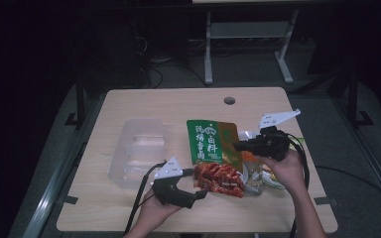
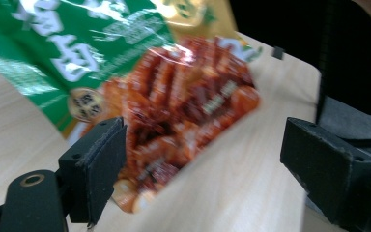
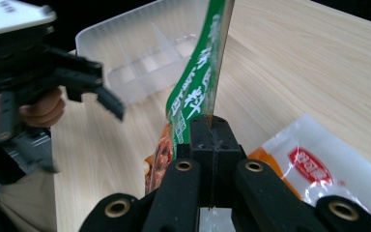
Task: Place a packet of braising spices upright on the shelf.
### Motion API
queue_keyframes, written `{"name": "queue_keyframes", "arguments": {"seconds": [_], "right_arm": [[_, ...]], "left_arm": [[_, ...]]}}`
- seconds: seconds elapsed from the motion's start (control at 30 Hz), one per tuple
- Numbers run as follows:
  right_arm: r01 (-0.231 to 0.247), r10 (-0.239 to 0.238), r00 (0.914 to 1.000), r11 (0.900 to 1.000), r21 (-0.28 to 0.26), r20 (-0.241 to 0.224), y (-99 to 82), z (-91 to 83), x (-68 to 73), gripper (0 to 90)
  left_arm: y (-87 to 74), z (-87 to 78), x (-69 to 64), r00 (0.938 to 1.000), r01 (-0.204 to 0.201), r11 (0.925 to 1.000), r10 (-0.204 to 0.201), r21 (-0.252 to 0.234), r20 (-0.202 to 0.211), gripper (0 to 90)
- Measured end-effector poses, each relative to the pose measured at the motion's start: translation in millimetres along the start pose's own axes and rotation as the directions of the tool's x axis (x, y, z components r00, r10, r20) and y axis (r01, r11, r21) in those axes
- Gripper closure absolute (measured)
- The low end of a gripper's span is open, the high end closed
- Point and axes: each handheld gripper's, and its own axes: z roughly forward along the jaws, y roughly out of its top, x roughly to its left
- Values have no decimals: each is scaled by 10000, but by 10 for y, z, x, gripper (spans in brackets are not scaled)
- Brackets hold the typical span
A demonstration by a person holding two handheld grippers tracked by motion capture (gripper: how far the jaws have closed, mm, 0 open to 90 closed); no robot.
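**Pinching a green seasoning packet above the table**

Looking down from the high view, the right gripper (image 1: 236, 146) clamps the edge of the green and red packet (image 1: 214, 156), which hangs over the middle of the wooden table (image 1: 178, 106). The left gripper (image 1: 203, 193) sits low at the packet's red bottom end, jaws spread. A clear plastic container (image 1: 138, 148) stands to the left of the packet, apart from it. More packets (image 1: 258, 176) lie under the right hand (image 1: 287, 168).

From the left gripper view, the left gripper (image 2: 203, 169) has its two black pads wide apart, with the red printed end of the packet (image 2: 183, 111) between them; the left pad is right against the packet's edge, the right pad well clear of it.

From the right gripper view, the right gripper (image 3: 211, 140) has its jaws pressed together on the packet (image 3: 198, 92), seen edge-on and rising upright from the pads. The clear container (image 3: 140, 53) lies beyond, and a white and orange packet (image 3: 319, 169) rests on the table to the right. The left gripper (image 3: 82, 79) shows at the left, open.
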Motion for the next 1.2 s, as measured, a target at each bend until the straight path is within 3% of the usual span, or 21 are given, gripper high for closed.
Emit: {"name": "queue_keyframes", "arguments": {"seconds": [0.13, 0.2, 0.27, 0.3, 0.4, 0.43, 0.5, 0.6, 0.63, 0.7, 0.83, 0.9, 1.2], "right_arm": [[73, -73, 9999, 10000, 31, 115, -96, -65, -6, 900], [113, -111, 9999, 9999, -119, 108, -126, -115, -23, 900], [115, -113, 9999, 9996, -262, 67, -147, -162, -31, 900], [241, -241, 9997, 9991, -345, 18, -150, -195, -30, 900], [419, -418, 9991, 9986, -335, 53, -140, -222, -12, 900], [547, -547, 9985, 9978, -388, 0, -134, -228, 0, 900], [588, -593, 9982, 9973, -451, -95, -131, -227, 10, 900], [812, -829, 9961, 9951, -565, -285, -122, -220, 33, 900], [835, -853, 9959, 9949, -567, -293, -122, -217, 35, 900], [804, -823, 9960, 9953, -547, -334, -132, -206, 32, 900], [644, -662, 9972, 9967, -503, -343, -163, -195, -11, 900], [621, -639, 9974, 9968, -505, -336, -167, -178, -14, 900], [389, -404, 9988, 9977, -547, -269, -187, -117, -45, 894]], "left_arm": [[44, 124, 81, 9969, 612, 9981, -611, -5, -495, 159], [56, 189, 133, 9951, 919, 9958, -916, 42, -359, 160], [63, 261, 177, 9937, 1017, 9946, -1005, 223, -488, 161], [74, 317, 205, 9905, 1300, 9910, -1283, 317, -502, 161], [86, 365, 237, 9913, 1236, 9916, -1216, 380, -508, 161], [101, 398, 278, 9915, 1277, 9890, -1255, 744, -331, 165], [113, 413, 302, 9911, 1325, 9883, -1310, 751, -248, 173], [155, 441, 352, 9887, 1487, 9857, -1498, 788, 76, 254], [166, 444, 358, 9905, 1359, 9879, -1371, 752, 114, 303], [175, 437, 354, 9943, 1069, 9914, -1065, 753, -102, 440], [152, 382, 391, 9908, 1344, 9898, -1348, 478, 61, 704], [154, 361, 389, 9903, 1372, 9895, -1380, 444, 151, 774], [147, 298, 350, 9954, 934, 9950, -925, 354, -265, 854]]}}
